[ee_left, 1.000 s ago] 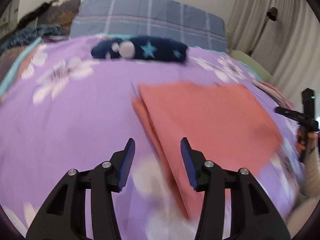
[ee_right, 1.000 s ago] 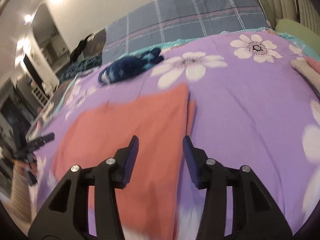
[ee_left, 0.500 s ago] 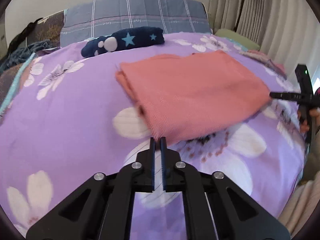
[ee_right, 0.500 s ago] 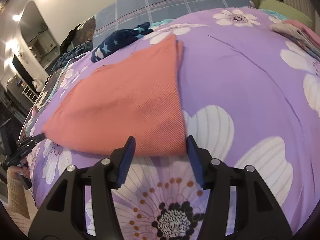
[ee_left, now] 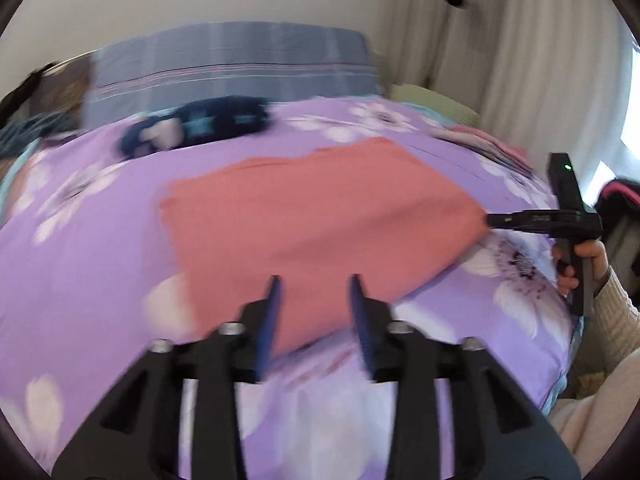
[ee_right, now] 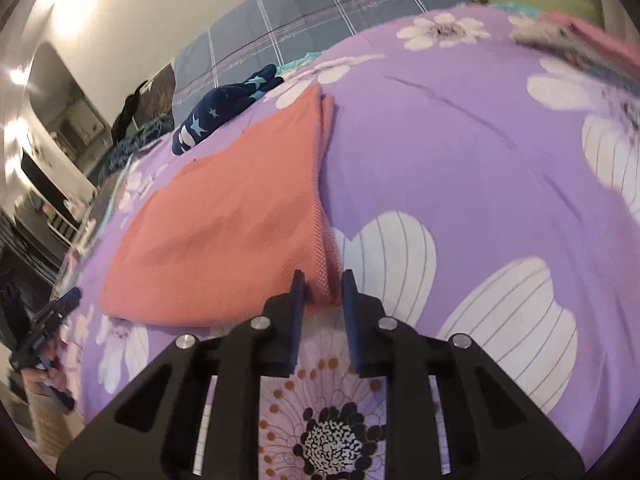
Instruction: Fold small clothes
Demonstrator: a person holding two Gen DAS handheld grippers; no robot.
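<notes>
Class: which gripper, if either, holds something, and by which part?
The right gripper, its jaws just closing, pinches the salmon cloth by its near corner. The left gripper, jaws just opening, holds nothing.

No legible text or labels.

I see the salmon cloth (ee_right: 224, 216) as a matt, finely textured weave, grainy near its front corner. The purple bedspread (ee_right: 460, 168) under it looks smooth, softly sheened printed fabric. My right gripper (ee_right: 322, 300) is matt black plastic with bright metal screws and blue ribbed pads (ee_right: 298, 312).
</notes>
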